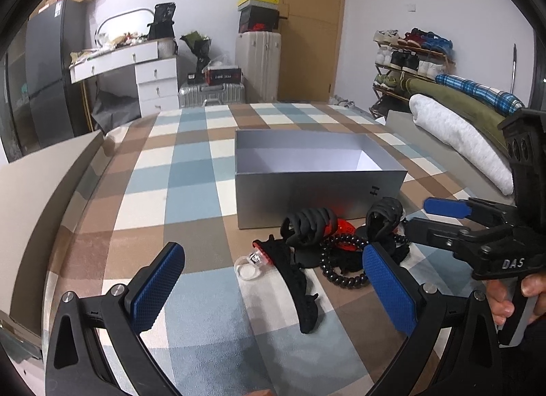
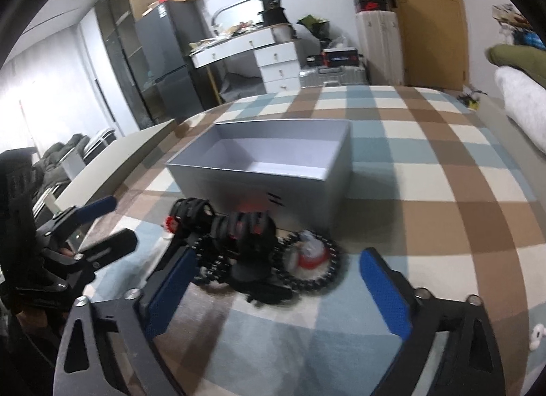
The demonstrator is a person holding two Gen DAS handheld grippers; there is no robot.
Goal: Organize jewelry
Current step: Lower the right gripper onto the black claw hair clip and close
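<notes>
The heap of hair accessories lies on the plaid bedspread, pressed up against the near wall of the open grey box, which is empty as far as can be seen. In the heap are black claw clips, a long black clip trailing toward the camera, a black coiled band, something red underneath, and a clear ring at its left edge.

The right gripper comes at the heap from the right with its fingers spread wide and nothing between them yet; the pile sits just ahead of them, nearer the left finger than the right. That view is blurred, so which piece it is aiming for I cannot tell. The left gripper hovers low, its fingers spread too, the long clip lying in the gap without touching either pad.

Done well, I'd judge, this means singling out one piece: straddle a claw clip across its body, close squarely, and lift straight up so the coiled band doesn't drag along. Then carry it over the box wall just beyond the fingertips. The other gripper could pin the tangle down.
</notes>
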